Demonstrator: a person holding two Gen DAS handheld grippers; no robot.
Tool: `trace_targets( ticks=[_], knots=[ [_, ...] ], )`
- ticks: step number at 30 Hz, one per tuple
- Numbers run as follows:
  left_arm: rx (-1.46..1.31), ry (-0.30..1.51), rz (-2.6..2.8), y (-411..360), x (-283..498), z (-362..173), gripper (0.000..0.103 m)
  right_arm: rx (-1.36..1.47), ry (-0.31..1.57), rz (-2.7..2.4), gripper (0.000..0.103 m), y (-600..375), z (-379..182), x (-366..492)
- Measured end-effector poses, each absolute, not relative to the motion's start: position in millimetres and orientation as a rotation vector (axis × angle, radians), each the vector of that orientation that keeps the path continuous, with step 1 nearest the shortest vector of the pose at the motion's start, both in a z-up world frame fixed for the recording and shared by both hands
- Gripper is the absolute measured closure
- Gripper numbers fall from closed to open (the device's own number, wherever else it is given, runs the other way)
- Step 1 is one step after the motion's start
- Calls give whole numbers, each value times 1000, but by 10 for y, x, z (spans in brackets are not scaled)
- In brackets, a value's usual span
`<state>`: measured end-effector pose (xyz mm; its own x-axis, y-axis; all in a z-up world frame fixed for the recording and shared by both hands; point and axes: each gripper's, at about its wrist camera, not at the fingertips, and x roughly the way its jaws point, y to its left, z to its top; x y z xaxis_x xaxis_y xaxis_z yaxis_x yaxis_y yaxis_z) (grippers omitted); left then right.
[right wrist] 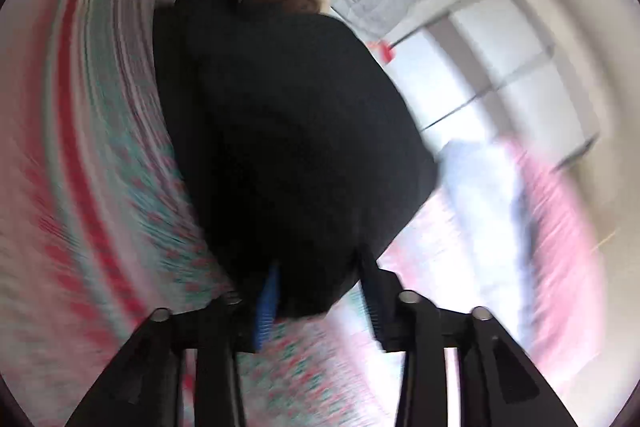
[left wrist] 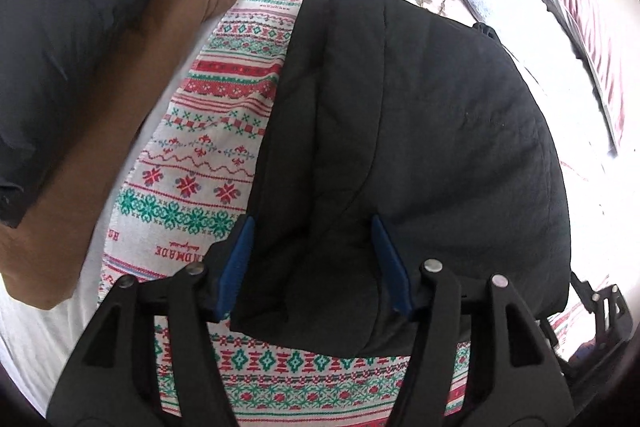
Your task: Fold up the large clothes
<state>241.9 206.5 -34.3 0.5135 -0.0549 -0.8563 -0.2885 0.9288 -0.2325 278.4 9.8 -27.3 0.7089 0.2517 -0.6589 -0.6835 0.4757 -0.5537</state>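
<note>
Nearest in the left wrist view, the left claw [left wrist: 314, 263] stands part open astride the near end of the black coat [left wrist: 400, 131]; its blue pads [left wrist: 236, 267] flank a padded fold, and I cannot say for certain that they press it, so I take it as open around the cloth rather than gripping. The coat lies on a patterned cloth [left wrist: 208, 163] spread over a bed; left of the coat sits a second dark garment [left wrist: 80, 27] with a tan lining; beyond the coat lie a pale bundle and a pink cover.

By its look the coat is quilted, soft and bulky, light for its size but springy; it will likely puff back open after a fold; a hem or a seam edge gives a surer hold than the thick middle, which may slip from the pads.

The right wrist view is badly blurred; the right claw [right wrist: 320, 291] has the coat's rounded end between its fingers [right wrist: 266, 307], jaws part open, and whether it grips I cannot tell. That view alone shows a white wall and a window frame beyond the coat; the left alone shows the quilting and the cloth's pattern sharply.
</note>
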Motion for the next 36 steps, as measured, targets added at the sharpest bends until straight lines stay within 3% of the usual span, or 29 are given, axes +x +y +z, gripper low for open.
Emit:
trace_targets(
  ticks=[4,8,10,11,15,20,25,30,36],
  knots=[
    [-413,1045,143,2098,2412,-355,36,-429,620,712,48,-494,404,3119],
    [-441,1058,151,2123,2401,-376,31,14,695,754,54,-847,725,3633],
    [-455,1061,147,2140,2402,-390,31,-26,779,768,85,-574,667,3816],
    [-454,1061,147,2141,2401,-393,30,-70,811,763,86,-436,607,3853],
    [-409,1058,160,2085,2370,-384,30,-193,987,746,87,125,189,4007],
    [-429,1082,149,2106,2366,-392,30,-320,1001,667,87,270,-236,3934],
    [-404,1025,204,2061,2313,-158,31,-270,1011,661,87,256,-267,3947],
    [-217,818,267,1827,2260,221,31,-249,994,636,87,184,-289,3906],
    [-129,865,227,1675,2570,7,31,-257,968,614,87,213,-287,3841]
  ],
)
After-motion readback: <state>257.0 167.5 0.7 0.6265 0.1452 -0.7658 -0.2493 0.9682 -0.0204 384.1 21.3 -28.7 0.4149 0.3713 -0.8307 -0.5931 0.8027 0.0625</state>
